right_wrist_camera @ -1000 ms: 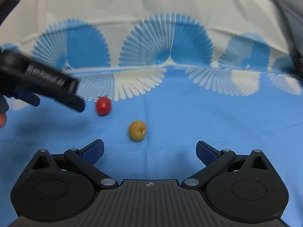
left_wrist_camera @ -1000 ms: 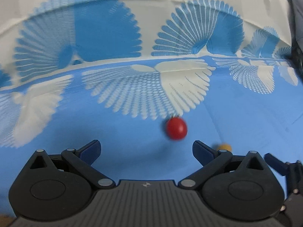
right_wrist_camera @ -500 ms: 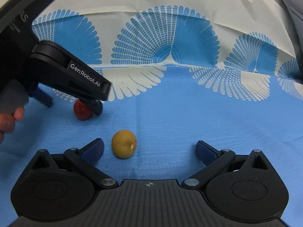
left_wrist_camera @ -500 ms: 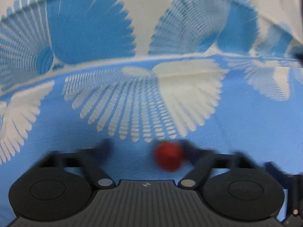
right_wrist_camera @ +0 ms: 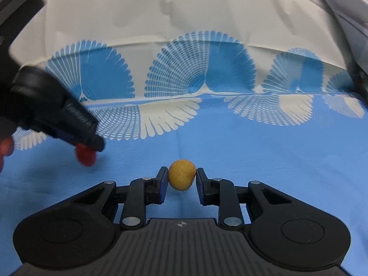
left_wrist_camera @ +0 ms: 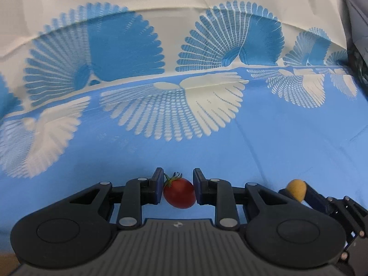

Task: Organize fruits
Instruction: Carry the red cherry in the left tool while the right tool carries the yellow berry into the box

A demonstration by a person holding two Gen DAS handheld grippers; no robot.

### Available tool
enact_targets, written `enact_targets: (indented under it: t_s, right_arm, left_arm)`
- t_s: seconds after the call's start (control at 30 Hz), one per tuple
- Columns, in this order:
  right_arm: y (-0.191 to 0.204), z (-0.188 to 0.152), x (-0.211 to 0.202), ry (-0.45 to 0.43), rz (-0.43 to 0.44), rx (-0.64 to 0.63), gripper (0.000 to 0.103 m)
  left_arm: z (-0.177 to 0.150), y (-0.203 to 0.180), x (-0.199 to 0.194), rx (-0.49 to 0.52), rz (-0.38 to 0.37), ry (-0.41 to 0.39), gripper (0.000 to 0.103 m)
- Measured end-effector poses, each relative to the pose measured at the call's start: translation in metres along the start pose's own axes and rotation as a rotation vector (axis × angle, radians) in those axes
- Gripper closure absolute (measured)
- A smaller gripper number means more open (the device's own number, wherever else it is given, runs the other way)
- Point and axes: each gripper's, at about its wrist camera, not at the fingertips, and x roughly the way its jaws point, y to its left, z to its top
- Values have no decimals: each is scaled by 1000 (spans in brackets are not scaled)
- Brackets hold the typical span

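A second ago both my claws stood wide open above the fruit. Now my left claw (left_wrist_camera: 177, 187) is closing on the red tomato (left_wrist_camera: 179, 193), pads pressing it, and my right claw (right_wrist_camera: 181, 179) has clamped the yellow fruit (right_wrist_camera: 182, 177).

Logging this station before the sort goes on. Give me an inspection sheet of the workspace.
Surface: blue tablecloth with white fan prints, creased.
Job's things: red tomato with green stem; yellow fruit.
Clutter: nothing seen.
Grippers: left gripper with jaws closing, pads pressing the red tomato; right gripper shut on the yellow fruit.
Cables: nothing seen.
Surroundings: cloth's pale section with blue fans beyond; dark object at far right edge, unclear; no container in view.
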Motion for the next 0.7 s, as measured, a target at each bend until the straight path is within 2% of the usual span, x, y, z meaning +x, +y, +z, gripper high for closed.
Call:
enact_targets:
  t_s: [0.2,0.53,0.7]
  right_arm:
    - [-12,-11,-66,8,23,93,76]
    - [40,-24,-210,-61,92,145,76]
    - [64,-35,-273,-59,170,131,76]
  left_arm:
    - [-32,14,-82,-2,13,-45,73]
    - [-114,49,-234,-48,30,-111,73]
    - [-159,73,-297,-80,49,-123,73]
